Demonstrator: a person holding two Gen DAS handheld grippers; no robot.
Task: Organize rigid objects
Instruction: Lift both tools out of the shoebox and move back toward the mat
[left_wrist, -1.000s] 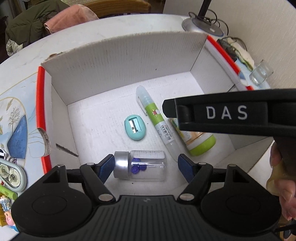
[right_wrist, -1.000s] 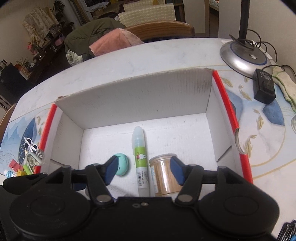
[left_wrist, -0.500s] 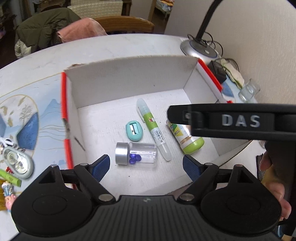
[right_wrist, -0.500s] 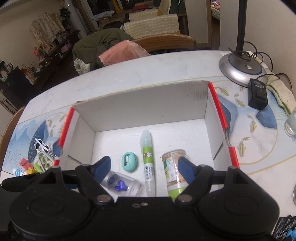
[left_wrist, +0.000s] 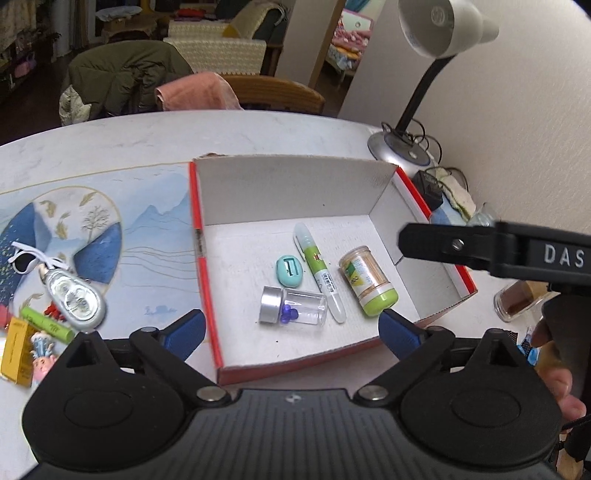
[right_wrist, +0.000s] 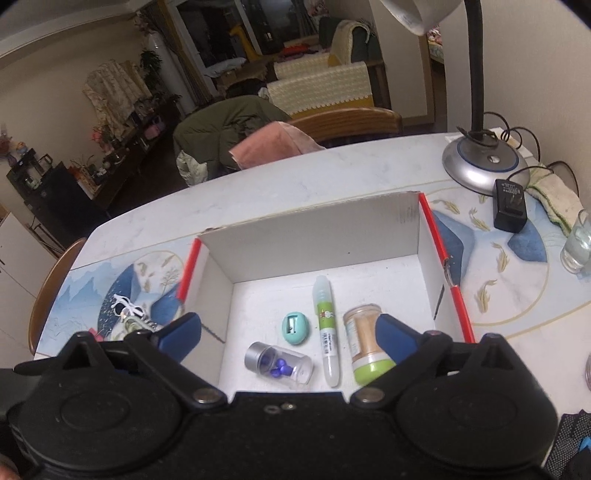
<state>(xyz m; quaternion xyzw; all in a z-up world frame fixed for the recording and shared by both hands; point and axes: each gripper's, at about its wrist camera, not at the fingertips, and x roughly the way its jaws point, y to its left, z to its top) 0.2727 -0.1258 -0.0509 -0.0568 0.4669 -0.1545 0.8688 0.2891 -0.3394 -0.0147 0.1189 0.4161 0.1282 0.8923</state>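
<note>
Rigid objects, four, lying loose on the floor of the open box (left_wrist: 384, 192); none held.

Left claw (left_wrist: 291, 330): black body, blue ribbed pads, jaws opening wide, nothing between them; raised above the box's near edge.
Right claw (right_wrist: 289, 334): same make, jaws opening wide, nothing gripped; hangs over the box's near side. White letters "DAS" on its black arm, read from the left wrist view.

Contents, nearest first:
- Clear vial (left_wrist: 293, 306), cylindrical, silver metal-look cap, blue beads inside; on its side.
- Glue pen (left_wrist: 319, 271), slim translucent tube, green label with barcode and small cartoon figure; other print too small to read.
- Sharpener (left_wrist: 290, 271), teal, smooth oval plastic, rectangular slot on top.
- Toothpick jar (left_wrist: 367, 280), clear cylinder, lime-green cap, printed label illegible; on its side, beside the pen.

Box: white corrugated card, red outer faces, one rim torn.

Surface (left_wrist: 110, 140): white marbled top, mat printed with blue mountains and gold leaves. Left of box: clear oval tape dispenser (left_wrist: 75, 299), green tube, yellow carton. Right: desk lamp (right_wrist: 480, 162) with silver base, black adapter (right_wrist: 509, 205), drinking glass.
</note>
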